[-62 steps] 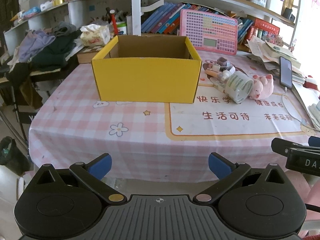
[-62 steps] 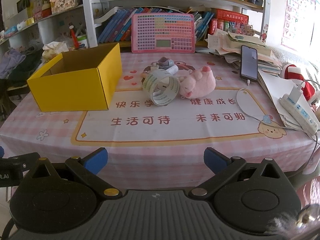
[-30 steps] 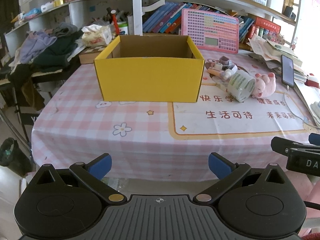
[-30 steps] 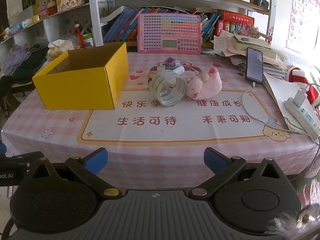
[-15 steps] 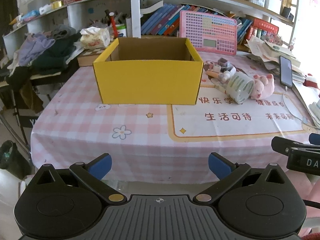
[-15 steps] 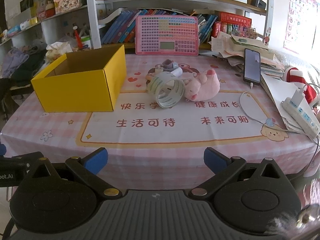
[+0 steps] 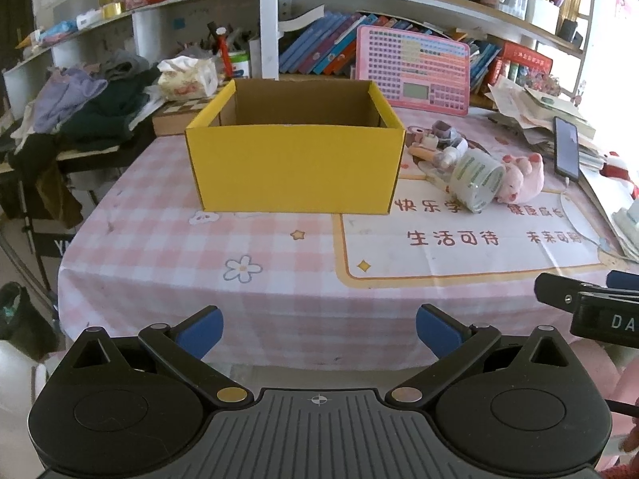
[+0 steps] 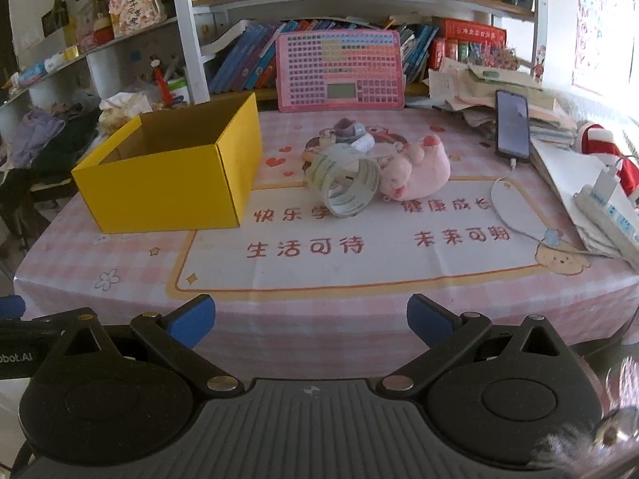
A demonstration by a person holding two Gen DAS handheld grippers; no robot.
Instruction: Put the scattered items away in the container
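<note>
Bookshelves loomed behind the desk (image 8: pixel 359 279), where the yellow box (image 8: pixel 171 187) looked empty. Both the left hand-held gripper (image 7: pixel 319 329) and right hand-held gripper (image 8: pixel 311 315) hung wide open, holding nothing. Nothing seemed packed yet; next, I judged, came reaching for the tape roll (image 8: pixel 345 185).

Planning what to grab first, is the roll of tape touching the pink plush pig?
Touching. The right wrist view shows the tape roll pressed against the pink plush pig's snout, no tablecloth visible between them.
</note>
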